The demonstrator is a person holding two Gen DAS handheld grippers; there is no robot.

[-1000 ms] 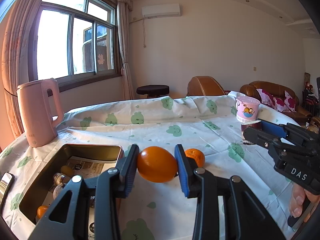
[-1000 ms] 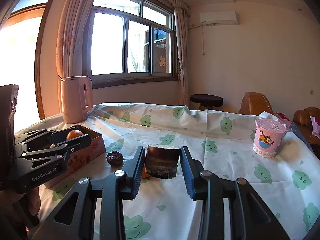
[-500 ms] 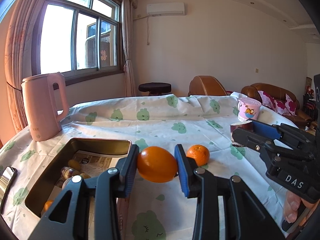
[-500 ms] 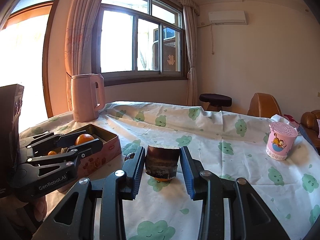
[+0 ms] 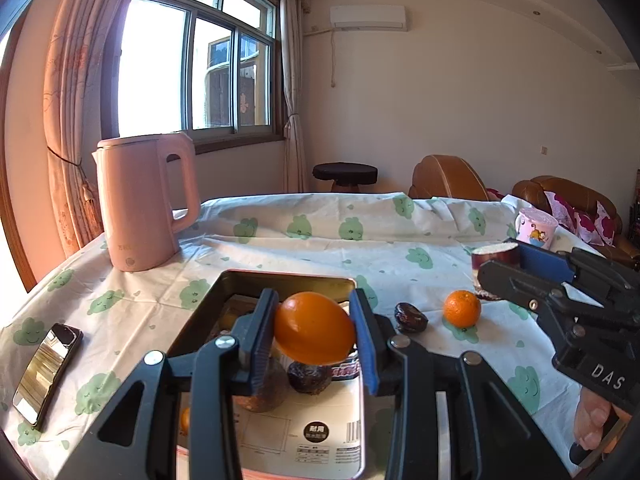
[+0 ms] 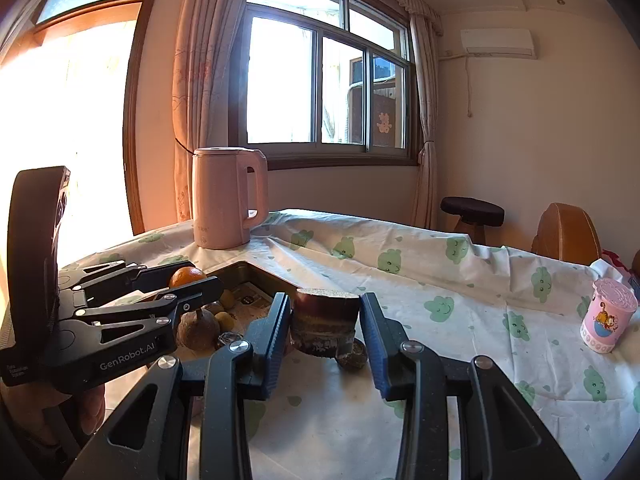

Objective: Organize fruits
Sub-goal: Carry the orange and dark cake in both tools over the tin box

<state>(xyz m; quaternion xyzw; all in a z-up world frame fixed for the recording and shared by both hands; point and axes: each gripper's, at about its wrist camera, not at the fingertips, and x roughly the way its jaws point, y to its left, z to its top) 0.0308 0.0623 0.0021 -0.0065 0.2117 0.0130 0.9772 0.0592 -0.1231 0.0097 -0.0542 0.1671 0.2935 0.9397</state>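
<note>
- The left gripper (image 5: 315, 334) clamps a smooth, glossy orange (image 5: 314, 328) above the open metal tin (image 5: 208, 300).
- The right gripper (image 6: 325, 320) squeezes a dark purple cut stump (image 6: 324, 320) with a pale top.
- A small orange (image 5: 462, 308) sits on the tablecloth (image 5: 320, 248) at two o'clock from the tin.

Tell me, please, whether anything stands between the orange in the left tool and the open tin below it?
Nothing visible does. The orange hangs over the tin, whose top is open. Fruit already lies beneath it, though.
</note>
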